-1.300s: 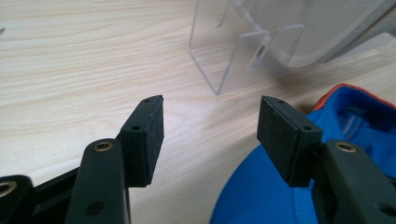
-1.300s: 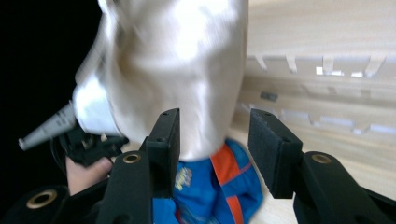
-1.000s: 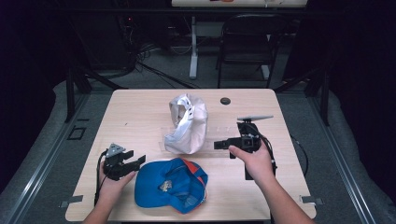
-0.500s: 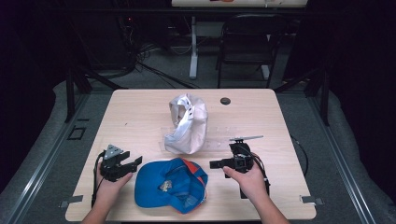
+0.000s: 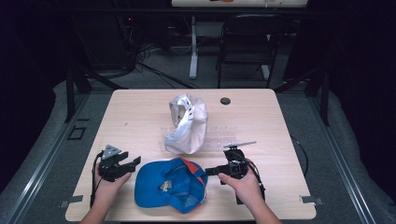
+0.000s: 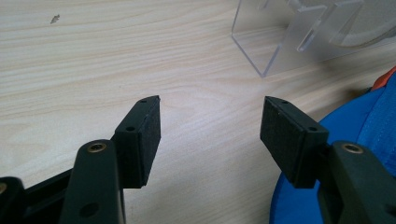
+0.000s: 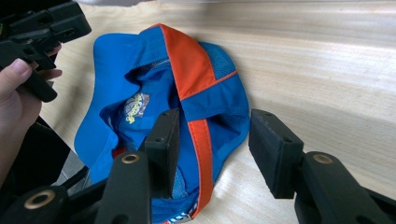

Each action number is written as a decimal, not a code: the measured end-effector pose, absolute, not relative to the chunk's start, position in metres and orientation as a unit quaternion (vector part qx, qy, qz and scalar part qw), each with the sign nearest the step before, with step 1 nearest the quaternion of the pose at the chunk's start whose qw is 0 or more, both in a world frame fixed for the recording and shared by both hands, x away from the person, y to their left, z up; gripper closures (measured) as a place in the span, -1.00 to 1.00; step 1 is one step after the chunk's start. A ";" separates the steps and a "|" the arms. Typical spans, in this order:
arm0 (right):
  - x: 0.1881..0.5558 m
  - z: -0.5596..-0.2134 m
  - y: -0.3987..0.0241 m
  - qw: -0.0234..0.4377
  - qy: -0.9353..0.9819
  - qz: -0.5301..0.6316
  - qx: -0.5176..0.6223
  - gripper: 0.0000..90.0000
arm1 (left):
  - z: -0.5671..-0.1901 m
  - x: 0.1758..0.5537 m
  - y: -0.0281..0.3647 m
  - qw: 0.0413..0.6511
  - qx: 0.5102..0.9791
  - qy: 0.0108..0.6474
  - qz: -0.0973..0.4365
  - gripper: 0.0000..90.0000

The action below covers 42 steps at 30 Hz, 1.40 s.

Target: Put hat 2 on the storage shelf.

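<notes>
At the left edge of the pale wood-grain table (image 5: 140, 116), left gripper (image 5: 132, 163) held low in the person's left hand (image 5: 108, 186), jaws spread wide with nothing between them but bare tabletop, matte black foam-like pads (image 6: 148, 135) facing each other across the gap. Just right of it, nearly brushing the right-hand jaw, blue cap (image 5: 170, 184) lying upside down near the table's front edge, soft fabric crumpled, orange panel and orange inner band showing, a small printed label inside, mesh-looking weave on one panel. Behind the cap, toward the middle of the table, white cap (image 5: 187, 123) propped on a clear acrylic stand (image 6: 275, 42), the stand's sharp transparent corners and flat plates plain in the left gripper view, the white cloth smooth and rounded, a row of small holes along its strap. Farther back and right, small dark round disc (image 5: 225, 101) flat on the wood. On the right, right gripper (image 5: 208, 171) in the right hand (image 5: 245, 184), pointing left at the blue cap, jaws wide apart, straddling the cap's near rim and orange band, hovering over it, gripping nothing; touching the fabric or not, cannot tell.
</notes>
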State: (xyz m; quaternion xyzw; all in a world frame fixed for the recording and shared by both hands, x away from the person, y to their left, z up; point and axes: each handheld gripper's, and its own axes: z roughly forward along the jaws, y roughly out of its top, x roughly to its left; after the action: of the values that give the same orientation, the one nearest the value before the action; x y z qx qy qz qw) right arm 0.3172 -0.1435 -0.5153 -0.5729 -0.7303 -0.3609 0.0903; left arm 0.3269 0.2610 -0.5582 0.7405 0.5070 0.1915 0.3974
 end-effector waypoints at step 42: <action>0.303 -0.547 -0.115 0.205 -0.741 -0.349 -0.536 0.40 | -0.555 0.328 0.258 0.395 0.741 0.506 0.198 -0.13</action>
State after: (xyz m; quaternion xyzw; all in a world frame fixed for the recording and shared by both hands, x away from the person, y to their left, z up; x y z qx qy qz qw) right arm 0.3034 -0.1150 -0.5474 -0.5360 -0.7407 -0.3492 0.2054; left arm 0.3276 0.2577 -0.5546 0.7406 0.5061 0.1981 0.3951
